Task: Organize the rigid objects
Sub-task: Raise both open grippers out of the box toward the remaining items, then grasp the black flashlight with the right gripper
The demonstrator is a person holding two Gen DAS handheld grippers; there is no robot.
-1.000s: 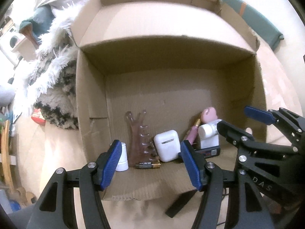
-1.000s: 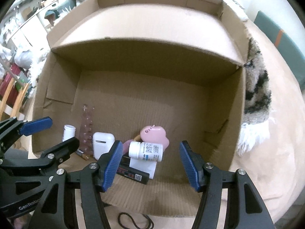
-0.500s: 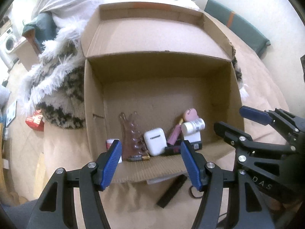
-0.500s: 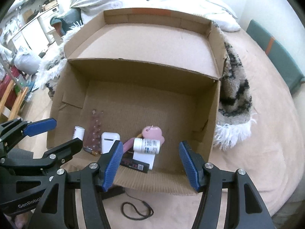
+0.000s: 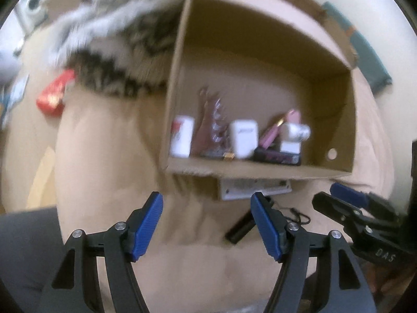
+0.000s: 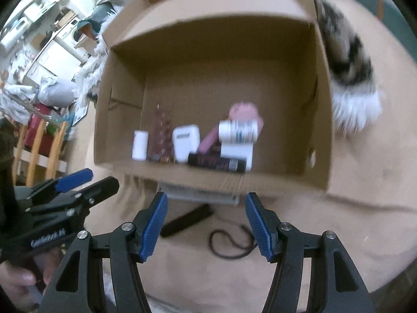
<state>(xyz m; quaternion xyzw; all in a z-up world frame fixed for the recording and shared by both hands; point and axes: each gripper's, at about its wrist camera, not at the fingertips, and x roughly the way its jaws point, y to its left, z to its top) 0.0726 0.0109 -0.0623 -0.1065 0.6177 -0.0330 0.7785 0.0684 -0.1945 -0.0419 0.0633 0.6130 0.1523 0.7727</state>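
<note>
Left wrist view: left gripper (image 5: 207, 224) hangs over tan bedding (image 5: 104, 156), jaws apart with nothing between them and just been opening wider. Right gripper (image 5: 346, 203) shows at the right edge of that view, also apart and empty; in the right wrist view it (image 6: 206, 224) sits over the same bedding, with the left gripper (image 6: 78, 180) at the left edge. Cardboard box (image 5: 346, 120) lies open ahead of both tools, outside the jaws. Task items are lined up inside along the box's near wall: white bottle (image 5: 182, 137) at the left end, brown hair claw clip (image 5: 209, 125) next, white earbud case (image 5: 243, 138), pink item (image 5: 286, 122), white pill bottle (image 6: 238, 130) lying on its side atop a white block, black flat bar (image 6: 216, 162) in front against the wall, small battery (image 5: 228, 156) near the case. Outside the box, on the bedding just beside the near wall: black stick (image 6: 186, 219), black cord loop (image 6: 232, 242), and a white label card (image 5: 254, 187) partly under the box edge. Furry black-and-white blanket (image 5: 117, 60) lies beside the box, red pack (image 5: 53, 95) near it. Frames are motion-blurred, so small labels are unreadable.
</note>
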